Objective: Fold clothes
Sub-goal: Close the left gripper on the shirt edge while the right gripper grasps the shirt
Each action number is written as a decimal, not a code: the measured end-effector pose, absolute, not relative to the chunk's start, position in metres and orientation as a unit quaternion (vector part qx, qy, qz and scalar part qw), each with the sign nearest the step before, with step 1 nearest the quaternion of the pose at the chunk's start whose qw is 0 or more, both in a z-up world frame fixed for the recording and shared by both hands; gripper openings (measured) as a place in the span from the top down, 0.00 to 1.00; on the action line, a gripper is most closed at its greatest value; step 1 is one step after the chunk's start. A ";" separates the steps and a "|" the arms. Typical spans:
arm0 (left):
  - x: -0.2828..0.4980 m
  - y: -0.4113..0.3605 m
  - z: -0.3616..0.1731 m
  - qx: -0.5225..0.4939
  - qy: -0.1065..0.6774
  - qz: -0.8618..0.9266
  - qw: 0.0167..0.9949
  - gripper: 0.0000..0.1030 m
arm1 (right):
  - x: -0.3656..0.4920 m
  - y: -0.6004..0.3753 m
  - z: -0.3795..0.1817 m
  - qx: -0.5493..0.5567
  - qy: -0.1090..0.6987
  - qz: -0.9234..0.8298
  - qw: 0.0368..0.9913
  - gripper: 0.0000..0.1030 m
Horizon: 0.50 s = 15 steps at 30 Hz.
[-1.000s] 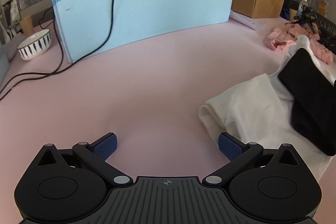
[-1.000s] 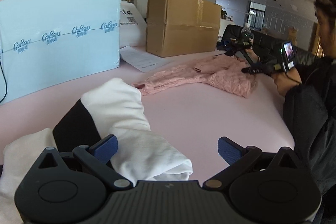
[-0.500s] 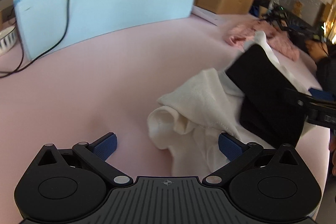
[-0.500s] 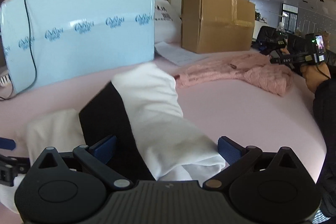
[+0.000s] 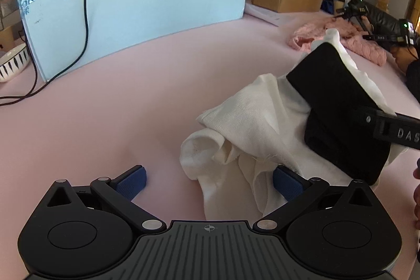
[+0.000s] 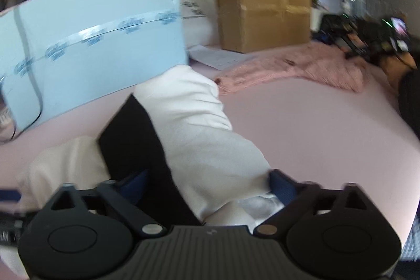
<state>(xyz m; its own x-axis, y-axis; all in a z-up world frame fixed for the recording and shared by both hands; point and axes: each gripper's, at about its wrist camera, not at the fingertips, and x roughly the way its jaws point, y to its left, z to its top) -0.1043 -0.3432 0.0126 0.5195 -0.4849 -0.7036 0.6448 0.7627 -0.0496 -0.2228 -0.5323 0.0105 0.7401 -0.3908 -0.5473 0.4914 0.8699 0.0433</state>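
Note:
A white garment with a black panel (image 5: 262, 120) lies bunched on the pink table (image 5: 118, 109). In the left wrist view my left gripper (image 5: 208, 181) is open, with a white fold of the garment between its blue pads (image 5: 132, 180). In the right wrist view the same garment (image 6: 199, 135) fills the gap of my right gripper (image 6: 207, 181), which is open; black and white cloth lies between its fingers. The right gripper's body also shows in the left wrist view (image 5: 393, 130), over the black panel.
A light blue board (image 5: 147, 1) stands at the back with a black cable (image 5: 84, 4) over it. A striped bowl (image 5: 13, 64) sits far left. A pink knit garment (image 6: 302, 67), a cardboard box (image 6: 262, 22) and another person's hands with grippers (image 6: 380, 43) are at the right.
Both grippers have moved in onto the white and black garment, which now lies between each pair of fingers. The right wrist view is blurred by motion.

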 end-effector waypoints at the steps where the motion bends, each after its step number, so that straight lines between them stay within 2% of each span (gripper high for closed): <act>1: -0.108 -0.344 0.014 0.112 0.354 -0.334 0.866 0.09 | -0.224 -0.527 0.013 0.079 0.268 -0.233 0.932 0.37; 2: -0.111 -0.344 0.015 0.114 0.344 -0.342 0.867 0.27 | -0.225 -0.524 0.016 0.071 0.265 -0.229 0.934 0.45; 3: -0.114 -0.345 0.017 0.114 0.344 -0.355 0.862 0.50 | -0.225 -0.522 0.017 0.068 0.264 -0.227 0.935 0.53; 4: -0.117 -0.345 0.019 0.114 0.343 -0.367 0.857 0.61 | -0.226 -0.518 0.020 0.067 0.261 -0.223 0.937 0.55; 5: -0.120 -0.346 0.021 0.113 0.344 -0.380 0.852 0.78 | -0.226 -0.516 0.022 0.067 0.259 -0.221 0.938 0.58; 6: -0.122 -0.346 0.024 0.111 0.352 -0.391 0.843 0.86 | -0.226 -0.514 0.024 0.067 0.257 -0.220 0.939 0.60; 9: -0.122 -0.344 0.026 0.109 0.356 -0.400 0.838 0.90 | -0.230 -0.508 0.034 0.075 0.235 -0.211 0.946 0.62; 15: -0.117 -0.325 0.038 0.093 0.349 -0.377 0.853 0.91 | -0.235 -0.487 0.069 0.066 0.179 -0.175 0.966 0.63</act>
